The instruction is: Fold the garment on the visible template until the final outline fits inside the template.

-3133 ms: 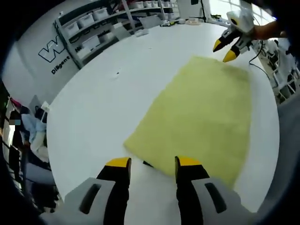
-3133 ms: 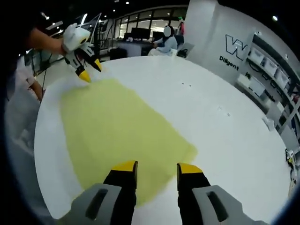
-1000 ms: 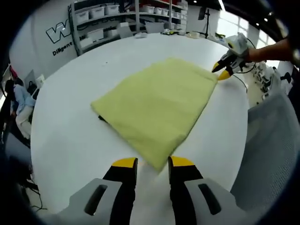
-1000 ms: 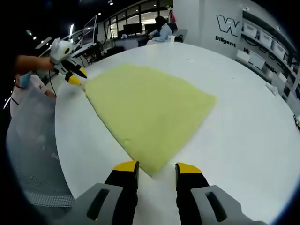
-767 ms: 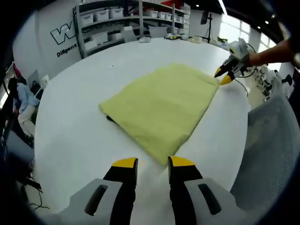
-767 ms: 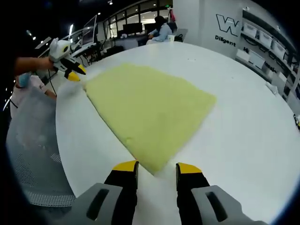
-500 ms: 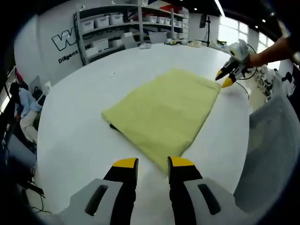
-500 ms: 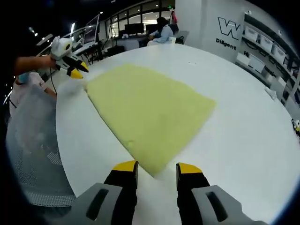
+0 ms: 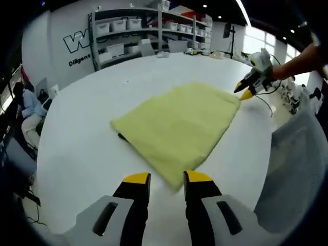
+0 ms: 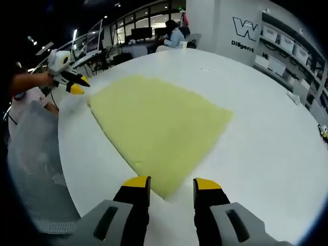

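Observation:
A pale yellow garment (image 9: 177, 123) lies folded flat as a rough rectangle on the round white table (image 9: 82, 138). In the left gripper view my left gripper (image 9: 166, 179) hovers open over the garment's near corner, holding nothing. My right gripper (image 9: 244, 91) hangs by the far right corner, held by a hand. In the right gripper view the garment (image 10: 159, 125) stretches away from my open, empty right gripper (image 10: 170, 183). My left gripper (image 10: 78, 88) sits off the garment's far left corner. A small dark strip (image 9: 121, 137) peeks out under the garment's left edge.
Shelves with white bins (image 9: 138, 25) line the back wall. A seated person (image 9: 28, 110) is off the table's left side. A grey mesh chair (image 9: 292, 169) stands close to the table rim (image 10: 66, 169). Bare table (image 10: 266, 148) surrounds the garment.
Both cameras have shifted a little, and each gripper now stands slightly farther from the garment's corner. The garment keeps its shape and place over the last second.

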`<state>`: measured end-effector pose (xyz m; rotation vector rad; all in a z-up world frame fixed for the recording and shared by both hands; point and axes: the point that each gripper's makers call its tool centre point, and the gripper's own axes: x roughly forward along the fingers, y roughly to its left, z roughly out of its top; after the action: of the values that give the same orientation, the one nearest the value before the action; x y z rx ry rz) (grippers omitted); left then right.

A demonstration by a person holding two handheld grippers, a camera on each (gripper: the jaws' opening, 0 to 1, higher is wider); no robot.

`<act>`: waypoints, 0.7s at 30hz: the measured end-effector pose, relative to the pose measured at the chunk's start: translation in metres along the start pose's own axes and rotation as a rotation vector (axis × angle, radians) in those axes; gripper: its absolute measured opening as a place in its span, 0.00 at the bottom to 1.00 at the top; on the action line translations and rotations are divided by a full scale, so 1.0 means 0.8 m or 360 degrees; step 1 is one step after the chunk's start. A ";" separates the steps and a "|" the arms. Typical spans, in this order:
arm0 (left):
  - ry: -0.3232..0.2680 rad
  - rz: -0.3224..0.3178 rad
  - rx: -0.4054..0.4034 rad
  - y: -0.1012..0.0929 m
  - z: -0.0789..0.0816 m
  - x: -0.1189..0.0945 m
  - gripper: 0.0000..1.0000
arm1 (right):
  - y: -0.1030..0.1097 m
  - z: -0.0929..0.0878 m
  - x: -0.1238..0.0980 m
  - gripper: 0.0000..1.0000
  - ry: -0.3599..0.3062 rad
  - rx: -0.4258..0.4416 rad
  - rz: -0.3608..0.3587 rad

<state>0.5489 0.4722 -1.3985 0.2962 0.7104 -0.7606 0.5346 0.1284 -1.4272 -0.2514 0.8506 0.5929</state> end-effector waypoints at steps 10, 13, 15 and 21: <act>0.0123 -0.0066 0.0005 -0.015 -0.032 0.022 0.30 | -0.006 -0.027 -0.005 0.29 -0.0039 0.0239 -0.0047; 0.0131 -0.0075 0.0015 -0.017 -0.035 0.023 0.27 | -0.002 -0.032 -0.004 0.27 -0.0048 0.0279 -0.0017; 0.0117 -0.0061 0.0002 -0.015 -0.031 0.025 0.24 | 0.001 -0.030 -0.003 0.23 -0.0063 0.0284 -0.0006; 0.0136 -0.0028 0.0023 -0.012 -0.032 0.032 0.13 | 0.006 -0.027 0.005 0.10 -0.0053 0.0285 -0.0003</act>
<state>0.5434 0.4645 -1.4346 0.3378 0.7894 -0.7738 0.5201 0.1248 -1.4442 -0.0794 0.8653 0.5144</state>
